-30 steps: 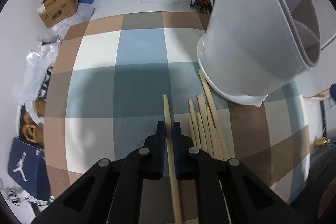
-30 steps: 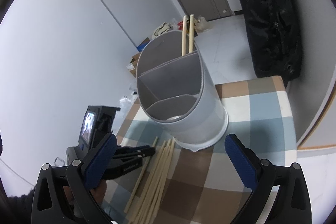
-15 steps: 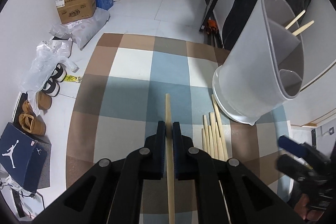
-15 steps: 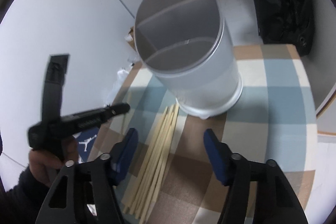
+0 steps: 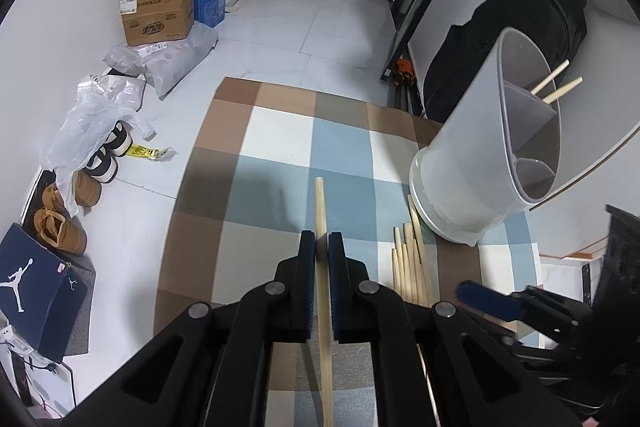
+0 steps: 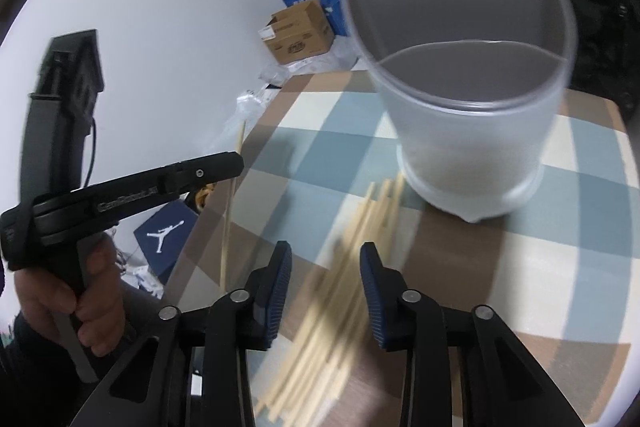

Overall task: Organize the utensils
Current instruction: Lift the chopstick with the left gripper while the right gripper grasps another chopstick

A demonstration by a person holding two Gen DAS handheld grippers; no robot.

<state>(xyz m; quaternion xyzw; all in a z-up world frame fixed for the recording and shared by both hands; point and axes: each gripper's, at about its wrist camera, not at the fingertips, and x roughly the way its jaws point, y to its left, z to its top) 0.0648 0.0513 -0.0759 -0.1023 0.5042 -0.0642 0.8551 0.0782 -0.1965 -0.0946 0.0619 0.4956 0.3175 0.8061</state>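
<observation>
Chopstick sits clamped between the left gripper's pads in the left wrist view, tip forward over the middle of the checked tablecloth. Loose chopsticks lie just beside the base of the grey divided utensil holder near the table's right edge; two more stand in its far compartment. To finish well, I'd lift the stick high and drop it tip-first there.

From the right wrist view, the right gripper angles down over the blurred bundle; its jaws have just been closing, half narrowed, with sticks below them and nothing pinched yet. A hand holds the left gripper's handle.
</observation>
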